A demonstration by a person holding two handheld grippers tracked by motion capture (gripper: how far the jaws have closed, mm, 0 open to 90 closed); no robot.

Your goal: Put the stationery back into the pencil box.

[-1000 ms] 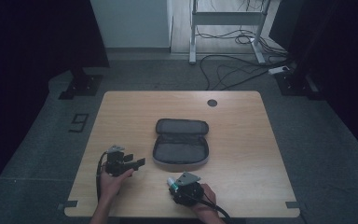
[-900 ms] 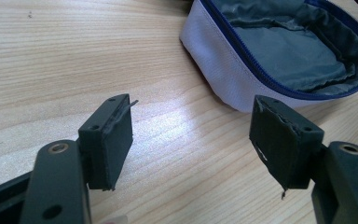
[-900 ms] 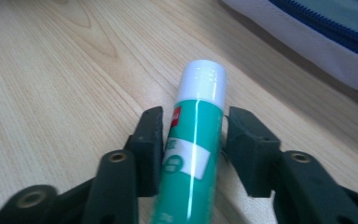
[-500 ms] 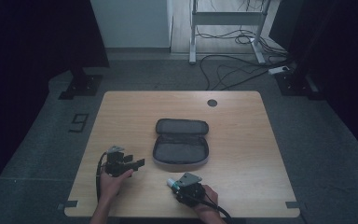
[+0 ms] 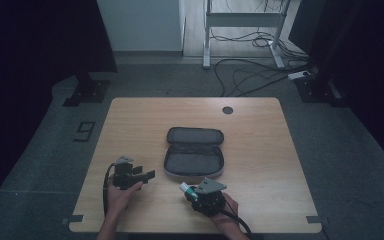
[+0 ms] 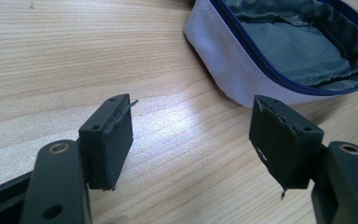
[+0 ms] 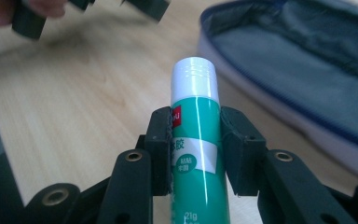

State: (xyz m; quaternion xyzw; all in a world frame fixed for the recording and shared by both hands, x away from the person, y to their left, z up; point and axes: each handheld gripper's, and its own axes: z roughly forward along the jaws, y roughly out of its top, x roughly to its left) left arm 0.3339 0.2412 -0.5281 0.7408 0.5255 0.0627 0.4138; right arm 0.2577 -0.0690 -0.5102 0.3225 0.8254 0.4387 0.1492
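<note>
Green glue stick (image 7: 195,140) sits clamped in your right tool (image 7: 195,151); left tool (image 6: 191,140) gapes empty. Smooth plastic may slip short of the pouch (image 5: 194,162).

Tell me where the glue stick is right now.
The glue stick is clamped between the right gripper's jaws, at the table's near edge in the high view, just in front of the open pencil case, white cap pointing toward the left gripper.
</note>
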